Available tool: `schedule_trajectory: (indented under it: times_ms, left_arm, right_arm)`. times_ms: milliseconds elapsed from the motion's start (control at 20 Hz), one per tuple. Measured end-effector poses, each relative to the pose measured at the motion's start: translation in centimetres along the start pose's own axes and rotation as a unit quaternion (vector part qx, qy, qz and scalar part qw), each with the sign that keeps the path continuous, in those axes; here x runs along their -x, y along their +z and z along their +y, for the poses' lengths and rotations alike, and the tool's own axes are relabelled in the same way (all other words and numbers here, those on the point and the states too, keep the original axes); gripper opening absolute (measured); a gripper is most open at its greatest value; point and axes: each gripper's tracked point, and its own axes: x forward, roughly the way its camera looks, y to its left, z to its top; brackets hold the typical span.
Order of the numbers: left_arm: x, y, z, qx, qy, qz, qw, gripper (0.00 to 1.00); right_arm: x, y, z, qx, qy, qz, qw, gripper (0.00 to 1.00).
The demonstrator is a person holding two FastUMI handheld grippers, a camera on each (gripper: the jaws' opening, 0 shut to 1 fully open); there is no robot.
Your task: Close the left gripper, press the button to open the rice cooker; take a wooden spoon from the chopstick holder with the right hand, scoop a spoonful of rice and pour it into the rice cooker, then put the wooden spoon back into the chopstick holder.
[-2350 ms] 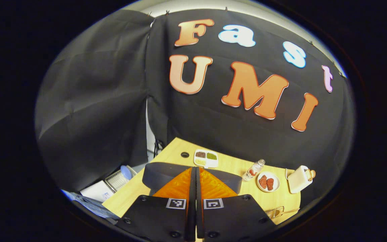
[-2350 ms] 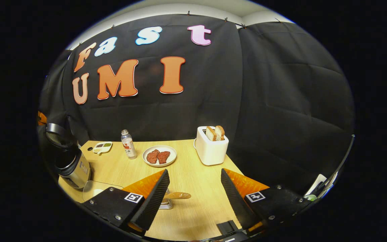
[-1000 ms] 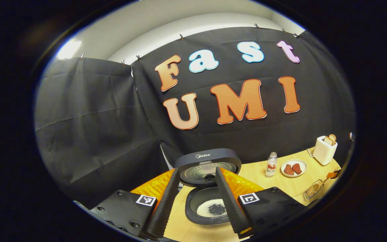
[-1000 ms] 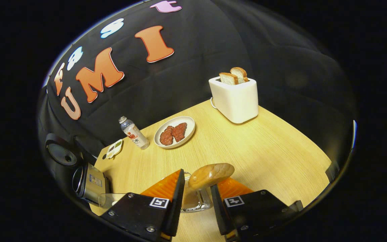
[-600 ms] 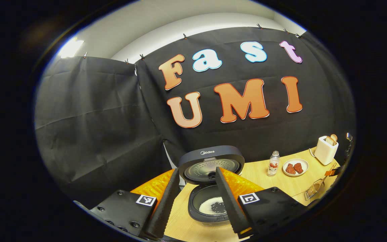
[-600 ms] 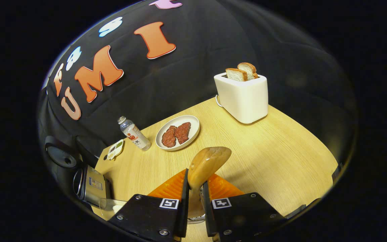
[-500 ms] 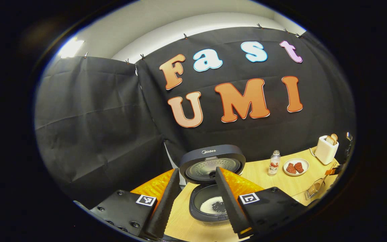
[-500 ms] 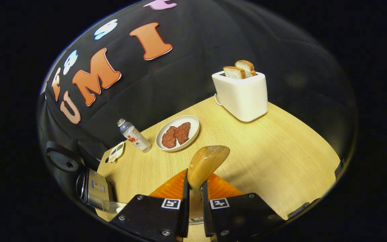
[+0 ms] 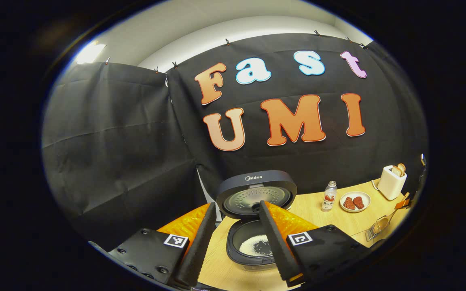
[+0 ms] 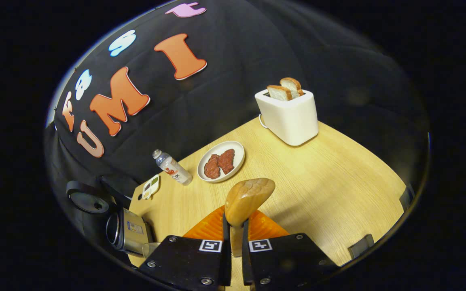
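1. In the left gripper view, the left gripper hung over the table with its two fingers spread apart and nothing between them.
2. The rice cooker stood on the table just beyond the fingertips, its lid raised upright behind the pot. A patch of white rice lay in the bottom of the dark pot.
3. The near-right finger crossed in front of the rice cooker's right rim and hid that part of it.
4. To the right of the rice cooker stood a small bottle, then a plate with two reddish pieces, then a white toaster with bread slices.
5. Nearer the edge of the view, right of the rice cooker, sat the wire chopstick holder; it was small and distorted, so its contents were hard to make out.
6. In the right gripper view, the right gripper was pinching the wooden spoon by its handle, the bowl sticking up above the fingertips.
7. The spoon's handle was mostly hidden between the fingers.
8. Beyond the spoon lay the plate, the bottle tilted beside it, and the toaster farther right.
9. Far left of the spoon, the rice cooker appeared with its lid open, partly cut off; a small divided dish lay near it.
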Motion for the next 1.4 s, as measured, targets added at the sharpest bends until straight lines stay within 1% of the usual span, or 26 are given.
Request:
schedule_trajectory:
  times_ms: [100, 150, 200, 300, 450, 500, 600, 650, 700, 800, 950, 1150, 1250, 1300, 1400]
  left_arm:
    - [-0.3, -0.1, -0.2, 0.001, -0.004, -0.003, 1.0, 0.75]
    - [-0.3, -0.3, -0.2, 0.001, -0.007, -0.003, 1.0, 0.71]
    - [-0.6, -0.4, -0.3, 0.001, -0.007, -0.004, 1.0, 0.75]
    - [-0.6, -0.7, -0.5, 0.002, -0.011, -0.004, 1.0, 0.75]
    - [-1.0, -0.6, 0.0, 0.004, -0.011, -0.01, 1.0, 0.75]
    - [-1.1, -0.4, 0.3, 0.005, -0.013, -0.013, 1.0, 0.84]
    - [-1.3, 0.1, 1.2, 0.013, -0.012, -0.017, 1.0, 0.89]
    - [-1.3, 0.3, 2.0, 0.013, -0.009, -0.019, 1.0, 0.87]
    - [-1.4, 0.6, 3.1, 0.012, -0.003, -0.022, 1.0, 0.98]
    - [-1.3, 1.1, 4.9, 0.015, 0.005, -0.026, 1.0, 0.98]
    - [-1.0, 1.9, 7.8, 0.022, 0.019, -0.032, 0.999, 0.91]
    - [-0.3, 2.2, 11.4, 0.013, 0.049, -0.039, 0.998, 0.91]
    - [-0.3, 1.7, 12.0, 0.008, 0.057, -0.037, 0.998, 0.93]
    - [-0.3, 1.4, 12.3, 0.007, 0.06, -0.034, 0.998, 0.95]
    - [-0.1, 0.7, 13.0, 0.006, 0.062, -0.028, 0.998, 0.97]
  right_arm:
    - [1.7, 1.3, 1.2, 0.006, 0.014, -0.016, 1.0, 0.1]
    - [2.4, 1.8, 2.3, 0.009, 0.025, -0.02, 0.999, 0.1]
    - [3.1, 1.9, 3.3, 0.015, 0.038, -0.021, 0.999, 0.1]
    - [4.4, 1.9, 5.5, 0.026, 0.062, -0.022, 0.997, 0.1]
    - [5.3, 0.6, 9.0, 0.042, 0.092, -0.015, 0.995, 0.1]
    - [5.4, -0.2, 9.9, 0.049, 0.1, -0.009, 0.994, 0.1]
    - [5.5, -1.8, 11.6, 0.071, 0.109, 0.002, 0.992, 0.1]
    - [5.5, -2.6, 12.4, 0.088, 0.112, 0.004, 0.99, 0.1]
    - [5.4, -3.6, 13.0, 0.11, 0.113, 0.006, 0.988, 0.1]
    - [5.0, -5.5, 13.8, 0.161, 0.104, 0.01, 0.981, 0.1]
    - [4.2, -7.5, 14.3, 0.241, 0.086, 0.004, 0.967, 0.1]
    - [2.8, -9.5, 14.7, 0.305, 0.065, -0.013, 0.95, 0.1]
    - [2.1, -10.6, 14.6, 0.326, 0.05, -0.018, 0.944, 0.1]
    - [1.9, -11.1, 14.5, 0.339, 0.044, -0.023, 0.94, 0.08]
    - [1.4, -12.2, 14.3, 0.363, 0.033, -0.031, 0.931, 0.08]
